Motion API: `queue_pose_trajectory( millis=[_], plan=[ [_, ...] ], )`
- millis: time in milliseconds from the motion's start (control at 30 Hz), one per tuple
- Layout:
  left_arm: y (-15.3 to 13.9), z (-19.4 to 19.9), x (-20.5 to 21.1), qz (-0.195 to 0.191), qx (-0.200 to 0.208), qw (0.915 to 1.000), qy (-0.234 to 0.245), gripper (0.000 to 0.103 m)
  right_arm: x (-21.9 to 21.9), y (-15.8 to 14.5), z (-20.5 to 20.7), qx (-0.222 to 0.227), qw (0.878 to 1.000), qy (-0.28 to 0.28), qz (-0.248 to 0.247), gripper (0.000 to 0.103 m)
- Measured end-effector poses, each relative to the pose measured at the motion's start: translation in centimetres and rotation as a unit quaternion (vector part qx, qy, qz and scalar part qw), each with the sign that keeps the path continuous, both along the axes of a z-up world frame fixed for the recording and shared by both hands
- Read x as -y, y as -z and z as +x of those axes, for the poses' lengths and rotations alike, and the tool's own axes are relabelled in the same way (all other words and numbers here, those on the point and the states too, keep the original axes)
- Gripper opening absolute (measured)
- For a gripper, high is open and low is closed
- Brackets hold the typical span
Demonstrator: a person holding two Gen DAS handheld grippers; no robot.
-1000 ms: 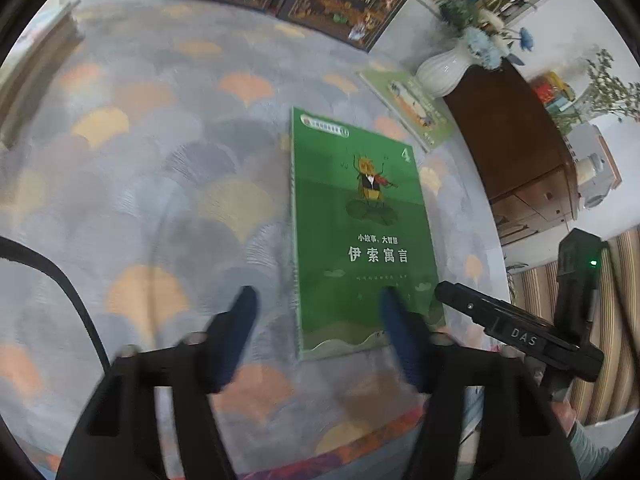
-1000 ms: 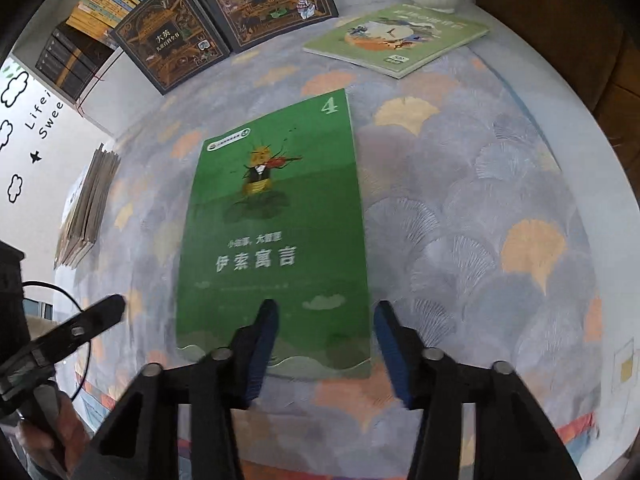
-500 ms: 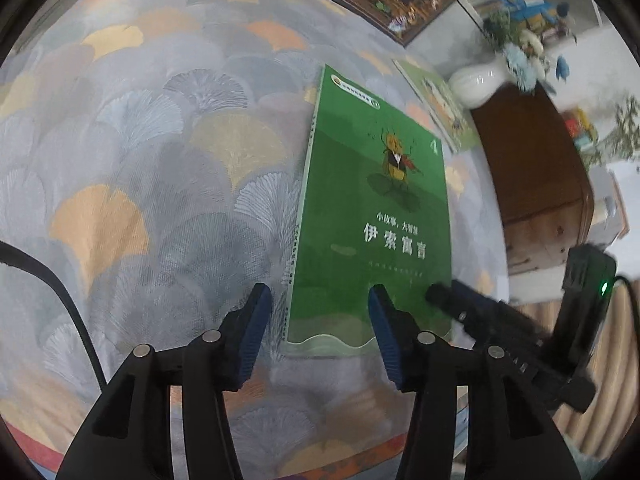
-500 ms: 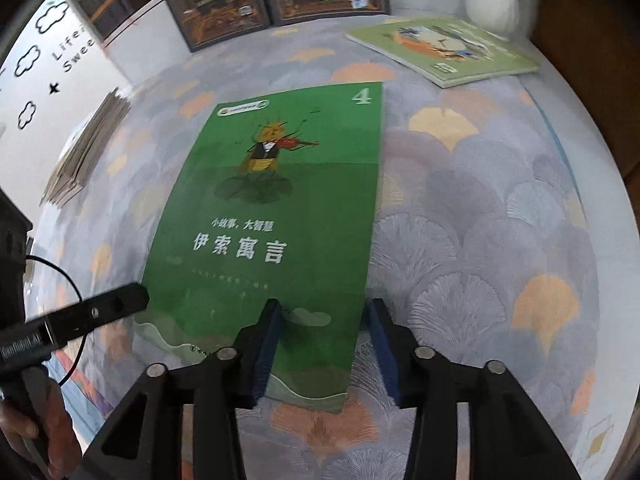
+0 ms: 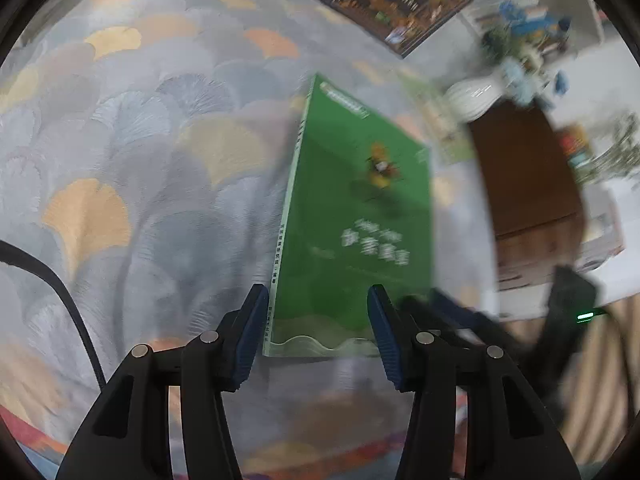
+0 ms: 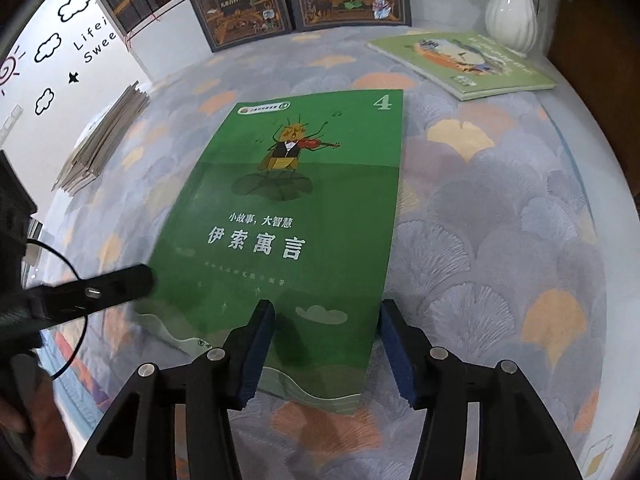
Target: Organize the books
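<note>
A green paperback (image 6: 304, 208) with a violin-playing insect on its cover lies flat on the patterned tablecloth (image 6: 500, 220). My right gripper (image 6: 327, 312) hovers over the book's near right corner, jaws opening, one finger over the cover and one just off the edge; no pad presses on it. My left gripper (image 5: 317, 298) stands open over the near left corner of the same book (image 5: 352, 240), straddling the spine edge. One of its fingers (image 6: 100, 290) reaches in from the left in the right wrist view. The left wrist view is blurred.
A light green picture book (image 6: 464, 64) lies at the far right beside a white vase (image 6: 512, 12). Two dark illustrated books (image 6: 240, 4) lean against the back. A stack of thin books (image 6: 100, 140) sits at the left edge. A brown cabinet (image 5: 528, 176) stands beyond the table.
The right gripper's jaws have widened over the book's near right corner. The left gripper has rolled and shifted closer, so its fingers now straddle the spine corner.
</note>
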State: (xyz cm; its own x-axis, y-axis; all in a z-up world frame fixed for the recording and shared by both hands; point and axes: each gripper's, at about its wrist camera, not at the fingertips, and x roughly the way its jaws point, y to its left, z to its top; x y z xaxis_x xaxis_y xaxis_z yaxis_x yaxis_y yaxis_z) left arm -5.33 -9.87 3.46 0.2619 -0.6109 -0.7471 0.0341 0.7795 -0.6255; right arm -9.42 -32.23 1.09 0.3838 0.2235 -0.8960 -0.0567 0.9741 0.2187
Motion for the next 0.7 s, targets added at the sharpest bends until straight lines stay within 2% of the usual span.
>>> queue_pose_trajectory(
  millis=[67,100,133,167,200,233,267,300,333,400,433,500,567,633,700],
  plan=[
    [-0.9,-0.2,-0.9,-0.075,0.004,0.9971,-0.012,0.047,0.5,0.0,-0.1,0.002,1.0,0.004,0.018,0.053],
    [-1.1,-0.2,-1.3,-0.128,-0.004,0.9916,-0.017,0.047,0.9,0.0,-0.1,0.002,0.999,0.008,0.031,0.053],
    [-1.1,0.0,-1.4,-0.16,-0.013,0.9868,-0.021,0.047,1.4,0.1,-0.1,0.0,0.999,0.013,0.046,0.053],
    [-0.9,0.2,-1.3,-0.163,-0.018,0.9862,-0.02,0.047,1.7,0.1,-0.1,-0.002,0.998,0.016,0.057,0.053],
    [-0.4,0.8,-0.8,-0.141,-0.028,0.9896,-0.01,0.047,2.0,0.2,0.1,-0.005,0.998,0.018,0.067,0.053],
    [0.1,1.3,-0.1,-0.101,-0.033,0.9943,0.003,0.037,2.1,0.2,0.2,-0.007,0.997,0.018,0.074,0.053],
    [0.5,1.6,0.3,-0.084,-0.035,0.9958,0.01,0.036,2.1,0.1,0.2,-0.007,0.997,0.017,0.076,0.053],
    [1.0,1.8,0.9,-0.076,-0.038,0.9962,0.018,0.03,2.0,0.1,0.1,-0.006,0.997,0.015,0.075,0.053],
    [1.3,1.9,1.3,-0.079,-0.038,0.9959,0.02,0.019,1.9,0.1,-0.1,-0.004,0.997,0.013,0.072,0.053],
    [1.6,2.2,2.3,-0.067,-0.036,0.9968,0.024,0.012,1.6,0.0,-0.2,-0.001,0.998,0.007,0.063,0.053],
    [1.7,2.3,2.7,-0.063,-0.036,0.9971,0.022,0.012,1.5,0.0,-0.2,-0.004,0.998,0.005,0.06,0.053],
    [2.0,2.6,3.1,-0.084,-0.05,0.9951,0.016,0.012,1.6,-0.1,-0.2,-0.012,0.998,0.006,0.062,0.053],
    [1.5,3.1,2.9,-0.123,-0.06,0.9906,0.007,0.012,2.4,-0.1,0.2,-0.038,0.995,0.012,0.088,0.054],
    [1.2,3.2,2.3,-0.152,-0.069,0.986,0.0,0.012,4.1,0.1,0.1,-0.069,0.986,0.032,0.146,0.06],
    [0.9,3.7,2.1,-0.186,-0.082,0.979,-0.01,0.012,6.2,0.8,-0.3,-0.093,0.969,0.062,0.22,0.065]
  ],
)
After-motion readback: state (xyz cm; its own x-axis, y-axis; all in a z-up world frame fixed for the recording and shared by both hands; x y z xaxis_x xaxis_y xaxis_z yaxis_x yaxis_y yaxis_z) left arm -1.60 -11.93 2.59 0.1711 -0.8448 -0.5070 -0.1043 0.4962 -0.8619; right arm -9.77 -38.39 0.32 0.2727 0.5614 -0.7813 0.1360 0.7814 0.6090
